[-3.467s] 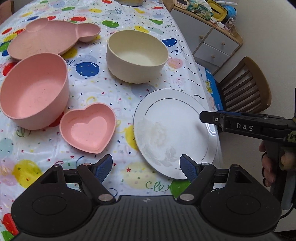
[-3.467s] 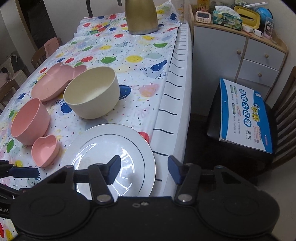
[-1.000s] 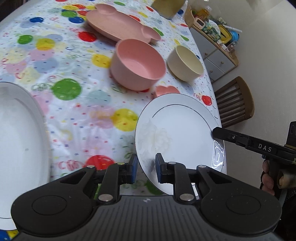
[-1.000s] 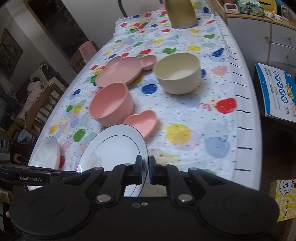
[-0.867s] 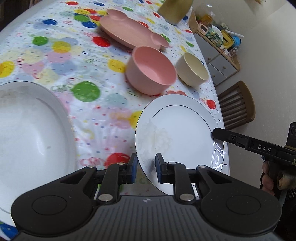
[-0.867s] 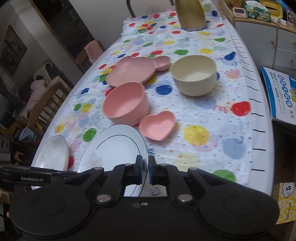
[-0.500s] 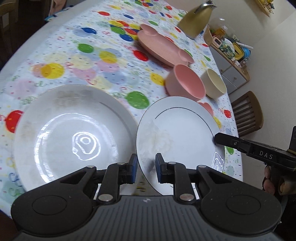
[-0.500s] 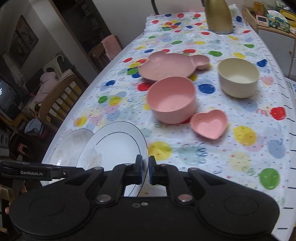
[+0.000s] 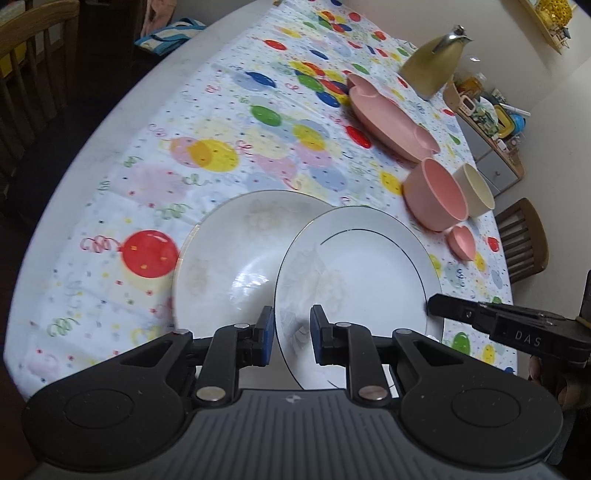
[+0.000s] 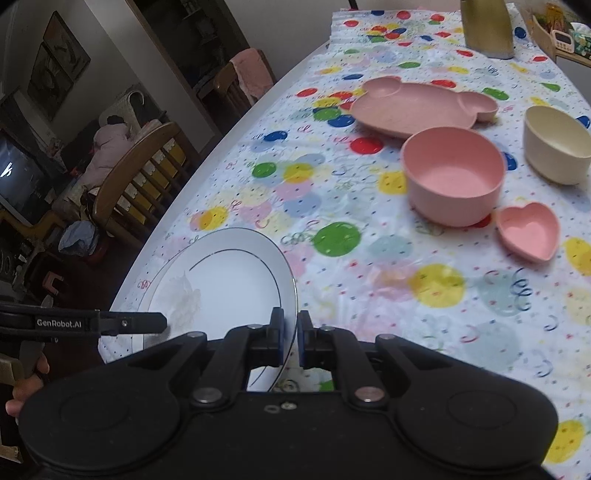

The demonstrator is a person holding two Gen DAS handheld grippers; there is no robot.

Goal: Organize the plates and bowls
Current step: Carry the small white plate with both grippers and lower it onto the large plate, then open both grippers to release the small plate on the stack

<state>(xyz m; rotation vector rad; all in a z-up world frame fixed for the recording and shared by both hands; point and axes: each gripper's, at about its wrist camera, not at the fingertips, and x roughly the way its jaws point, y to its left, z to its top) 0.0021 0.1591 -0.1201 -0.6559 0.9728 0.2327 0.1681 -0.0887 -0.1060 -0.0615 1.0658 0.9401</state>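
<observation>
A white plate with a thin dark ring (image 9: 362, 266) (image 10: 221, 280) is carried by both grippers. My left gripper (image 9: 291, 332) is shut on its near rim; in the right wrist view its tip (image 10: 162, 323) sits at the plate's left edge. My right gripper (image 10: 290, 332) is shut on the opposite rim, with its tip (image 9: 432, 306) at the plate's right edge. The carried plate overlaps the right part of a second white plate (image 9: 229, 251) lying on the tablecloth; whether they touch I cannot tell. Beyond them stand a pink bowl (image 9: 439, 199) (image 10: 450, 177), a cream bowl (image 9: 476, 192) (image 10: 557, 144), a pink heart dish (image 9: 461, 242) (image 10: 528, 232) and a pink mouse-shaped plate (image 9: 388, 114) (image 10: 417, 103).
A gold kettle (image 9: 432, 62) (image 10: 487, 26) stands at the table's far end. The curved table edge (image 9: 92, 122) runs close to the lower plate. Wooden chairs stand beside the table (image 9: 521, 240) (image 10: 136, 173). A cabinet with clutter (image 9: 491, 122) is behind.
Both grippers have carried the ringed plate sideways along the table, away from the bowls. The second white plate came into view and now lies partly under the carried one.
</observation>
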